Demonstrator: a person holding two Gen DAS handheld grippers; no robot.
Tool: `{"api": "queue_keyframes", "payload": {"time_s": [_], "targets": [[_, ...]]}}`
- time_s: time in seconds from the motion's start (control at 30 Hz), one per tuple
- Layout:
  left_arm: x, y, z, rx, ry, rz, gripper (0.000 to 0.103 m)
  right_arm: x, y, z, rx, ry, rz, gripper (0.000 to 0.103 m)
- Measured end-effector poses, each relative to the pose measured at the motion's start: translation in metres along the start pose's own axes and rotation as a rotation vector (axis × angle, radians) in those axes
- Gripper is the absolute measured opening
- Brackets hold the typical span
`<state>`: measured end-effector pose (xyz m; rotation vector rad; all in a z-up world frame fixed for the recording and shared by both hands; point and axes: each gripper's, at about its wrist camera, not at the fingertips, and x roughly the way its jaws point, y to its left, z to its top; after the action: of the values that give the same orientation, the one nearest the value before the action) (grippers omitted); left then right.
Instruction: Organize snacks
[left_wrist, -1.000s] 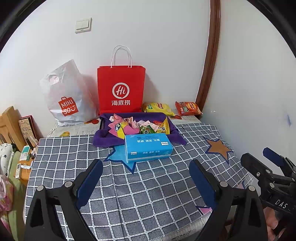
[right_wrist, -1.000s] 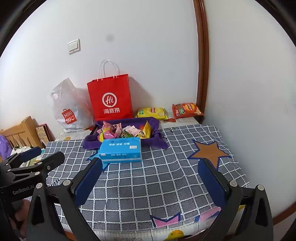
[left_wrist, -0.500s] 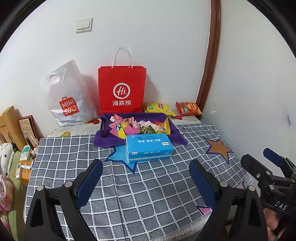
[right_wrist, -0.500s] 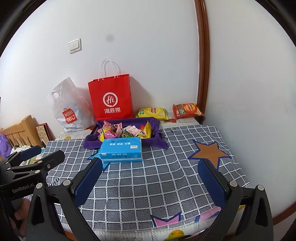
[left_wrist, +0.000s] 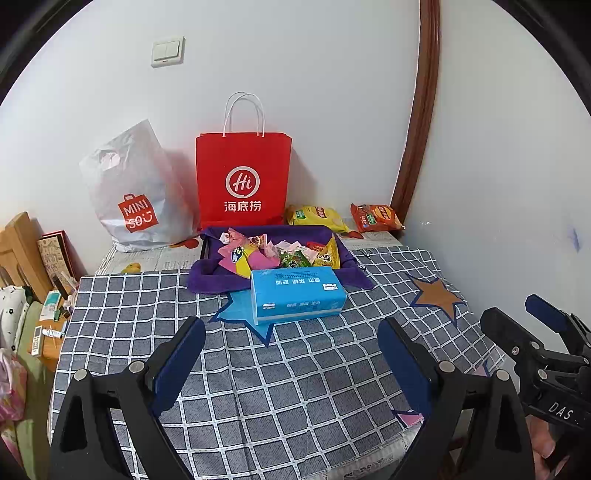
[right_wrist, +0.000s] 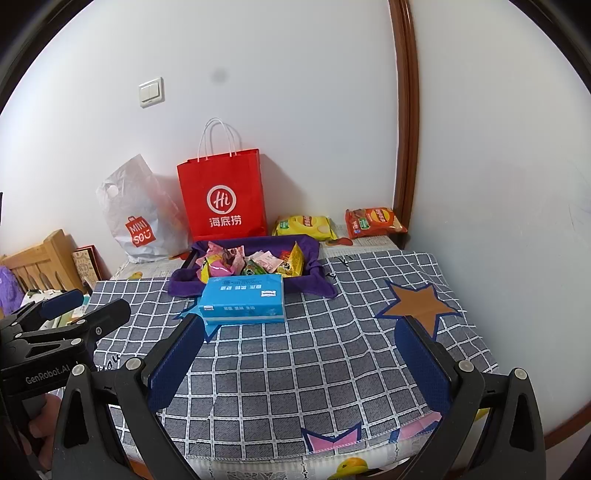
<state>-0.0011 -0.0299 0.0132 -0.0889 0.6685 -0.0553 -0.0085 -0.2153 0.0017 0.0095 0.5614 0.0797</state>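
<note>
White walls meet at a brown wooden corner trim (left_wrist: 417, 122) behind a table covered by a grey checked cloth (left_wrist: 295, 369) with star patches. At the far side a red paper bag (left_wrist: 243, 177) stands against the wall, with a white plastic Miniso bag (left_wrist: 133, 195) just to its left. Near in front of the red bag sits a purple-lined tray (left_wrist: 210, 266) heaped with small wrapped snacks (left_wrist: 273, 253). A blue tissue pack (left_wrist: 295, 295) lies touching the tray's near edge. To the right of the red bag, by the wall, lie a yellow chip bag (left_wrist: 314, 218) and an orange chip bag (left_wrist: 375, 217), a little apart from each other.

Both tools hover over the near part of the cloth, well short of the tray. The left gripper (left_wrist: 291, 354) is spread wide with nothing between its blue pads. The right gripper (right_wrist: 301, 356) is likewise released and empty.
</note>
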Motion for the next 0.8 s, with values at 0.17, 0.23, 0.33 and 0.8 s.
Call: {"api": "queue_keyframes", "payload": {"time_s": [0.17,0.23,0.33,0.8], "targets": [[-0.0006,0.0009,0.0006,0.000,0.000,-0.001,0.094,0.0001,0.0001,-0.0003,-0.001,-0.002,0.002,0.101],[-0.0008,0.0005,0.0006,0.000,0.000,0.001,0.094,0.0005,0.0002,-0.0006,-0.001,0.000,-0.001,0.101],[-0.0009,0.0006,0.0005,0.000,-0.001,0.000,0.094,0.0001,0.0002,-0.0003,-0.001,0.000,0.001,0.101],[-0.0053,0.0020,0.0026,-0.001,-0.013,-0.002,0.094,-0.0071,0.0000,0.0009,-0.010,-0.020,0.003,0.101]]}}
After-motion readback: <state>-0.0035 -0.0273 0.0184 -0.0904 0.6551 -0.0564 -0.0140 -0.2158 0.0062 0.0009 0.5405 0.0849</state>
